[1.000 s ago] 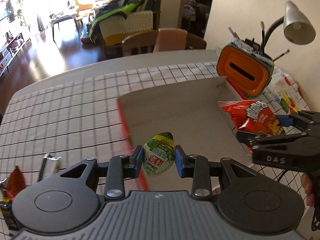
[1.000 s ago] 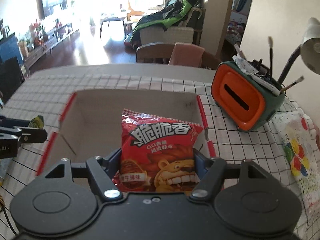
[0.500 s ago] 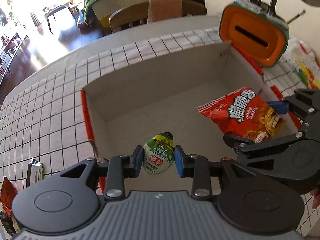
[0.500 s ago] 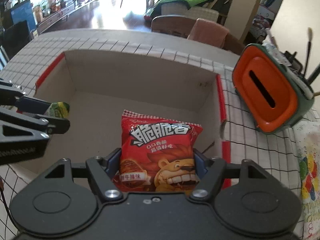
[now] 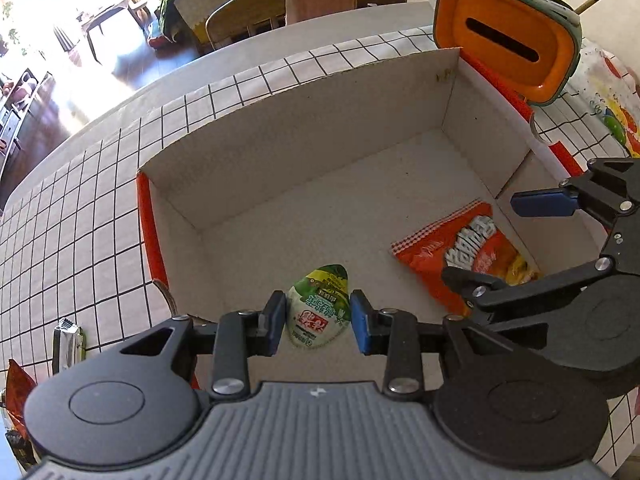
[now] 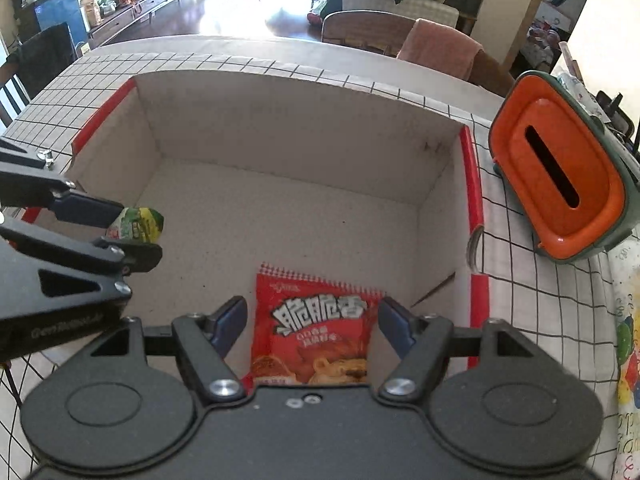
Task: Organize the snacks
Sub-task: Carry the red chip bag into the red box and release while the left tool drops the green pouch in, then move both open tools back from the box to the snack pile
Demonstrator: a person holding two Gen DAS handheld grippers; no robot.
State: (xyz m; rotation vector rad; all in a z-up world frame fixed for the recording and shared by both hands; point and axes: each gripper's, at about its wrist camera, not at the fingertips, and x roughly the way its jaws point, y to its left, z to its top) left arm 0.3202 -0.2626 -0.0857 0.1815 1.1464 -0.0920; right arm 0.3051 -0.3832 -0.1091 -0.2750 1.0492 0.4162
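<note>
An open cardboard box (image 5: 304,148) (image 6: 304,116) with red edges stands on the checked tablecloth. My left gripper (image 5: 318,322) is shut on a small green snack packet (image 5: 318,312) and holds it over the box's near left part; the packet also shows in the right wrist view (image 6: 138,224). My right gripper (image 6: 312,322) is open over the box's near right part. The red snack bag (image 6: 316,332) lies on the box floor between its fingers, free of them; it also shows in the left wrist view (image 5: 460,252).
An orange and green tissue holder (image 5: 508,36) (image 6: 560,184) with brushes stands right of the box. A colourful bag (image 6: 628,340) lies at the far right. A silver wrapped bar (image 5: 70,344) and a red packet (image 5: 16,392) lie left of the box. Chairs stand beyond the table.
Both grippers moved forward and down over the box. My right gripper opened and the red bag dropped onto the box floor. My left gripper still grips the green packet.
</note>
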